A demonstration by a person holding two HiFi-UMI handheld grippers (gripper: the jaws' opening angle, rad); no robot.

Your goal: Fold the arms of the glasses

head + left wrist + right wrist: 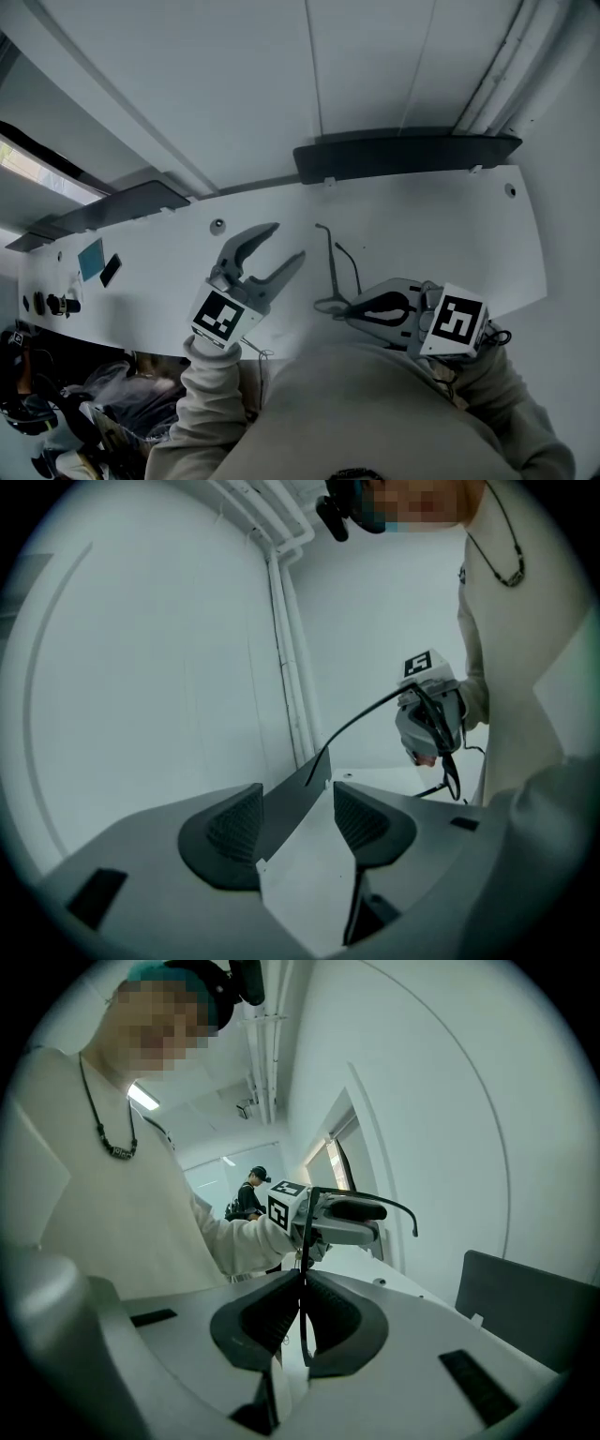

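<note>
While you are holding both tools above the white table (469, 225), the job is looking barely started. Your left gripper (289, 240) is standing with its jaws spread wide and nothing between them; in its own view only bare tabletop is showing in the gap. Your right gripper (354, 311), nearer to you and to the right, is pinching its jaws together on the front of the glasses (330, 267), with the thin dark rim running between the pads in the right gripper view. So the glasses are hanging in the air in that grip, just right of the open left jaws and clear of the table. Both arms (325, 246) are appearing to stick out toward the far side, unfolded. I am judging that both folds are remaining: the free left tool is sitting close enough to swing each arm in.
</note>
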